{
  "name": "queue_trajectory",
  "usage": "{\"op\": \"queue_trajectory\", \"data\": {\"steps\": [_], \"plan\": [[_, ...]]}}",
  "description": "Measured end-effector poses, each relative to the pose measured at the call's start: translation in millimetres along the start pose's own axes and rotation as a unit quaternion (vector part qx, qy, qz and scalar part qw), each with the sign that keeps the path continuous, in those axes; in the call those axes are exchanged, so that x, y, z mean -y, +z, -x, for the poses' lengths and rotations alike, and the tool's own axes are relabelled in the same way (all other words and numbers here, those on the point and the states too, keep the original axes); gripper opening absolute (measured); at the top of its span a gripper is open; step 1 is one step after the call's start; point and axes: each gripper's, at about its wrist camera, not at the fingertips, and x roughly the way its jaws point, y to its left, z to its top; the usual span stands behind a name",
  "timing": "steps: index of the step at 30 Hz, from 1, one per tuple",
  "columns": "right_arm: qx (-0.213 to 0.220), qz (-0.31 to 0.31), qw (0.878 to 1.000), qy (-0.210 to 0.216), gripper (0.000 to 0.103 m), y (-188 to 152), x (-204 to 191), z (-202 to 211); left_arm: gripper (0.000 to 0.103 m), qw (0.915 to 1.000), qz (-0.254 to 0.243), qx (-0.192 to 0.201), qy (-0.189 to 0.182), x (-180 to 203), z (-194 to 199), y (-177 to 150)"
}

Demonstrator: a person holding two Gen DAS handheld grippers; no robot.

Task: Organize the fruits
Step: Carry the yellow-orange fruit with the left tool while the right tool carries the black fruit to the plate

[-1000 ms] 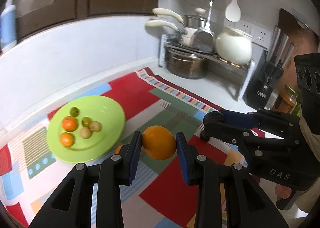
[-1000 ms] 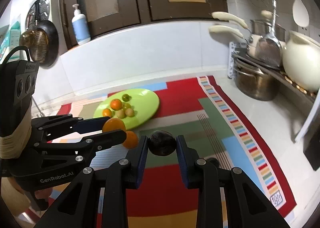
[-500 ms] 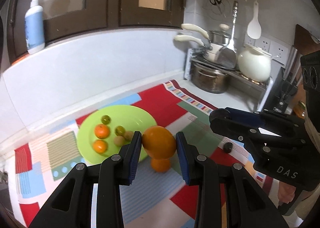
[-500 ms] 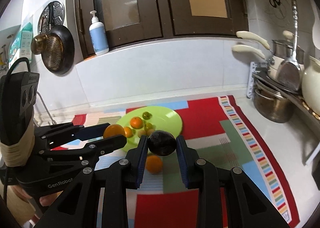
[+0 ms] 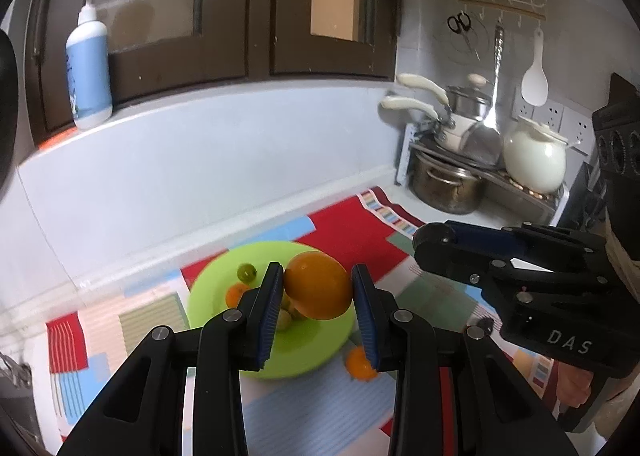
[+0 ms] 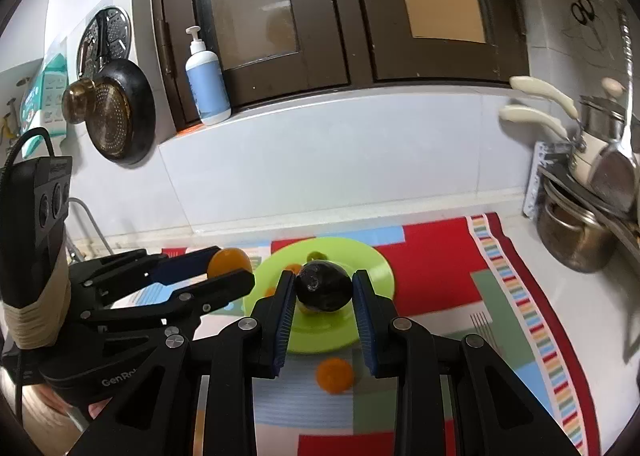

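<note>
My left gripper [image 5: 316, 296] is shut on a large orange [image 5: 318, 286] and holds it in the air above the green plate [image 5: 308, 352]. My right gripper [image 6: 323, 294] is shut on a dark, near-black fruit [image 6: 323, 292], also held above the green plate [image 6: 372, 264]. The plate lies on a colourful mat and holds several small orange and green fruits [image 5: 247, 272]. A loose small orange [image 6: 335, 375] lies on the mat just in front of the plate; it also shows in the left wrist view [image 5: 360, 364]. The left gripper [image 6: 230, 274] shows with its orange [image 6: 228, 260] in the right wrist view.
Pots and a white kettle [image 5: 534, 157] stand on a rack at the right. A soap bottle [image 5: 89, 63] stands on the ledge under dark cabinet doors. A pan and strainer [image 6: 116, 111] hang on the left wall. A small dark item [image 5: 485, 323] lies on the mat.
Both grippers have risen and tilted up with their fruits, so the plate now sits lower and farther in view. Both grips are unchanged.
</note>
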Motion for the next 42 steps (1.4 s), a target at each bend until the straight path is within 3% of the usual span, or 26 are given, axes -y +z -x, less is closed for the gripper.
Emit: {"op": "queue_trajectory", "data": {"steps": [17, 42], "plan": [[-0.039, 0.009, 0.999, 0.001, 0.03, 37.1, 5.8, -66.9, 0.035, 0.9993, 0.009, -0.028, 0.024, -40.8, -51.3, 29.0], [-0.126, 0.001, 0.991, -0.033, 0.03, 29.4, 31.7, -173.4, 0.035, 0.9928, 0.015, -0.108, 0.048, -68.5, -155.5, 16.5]]}}
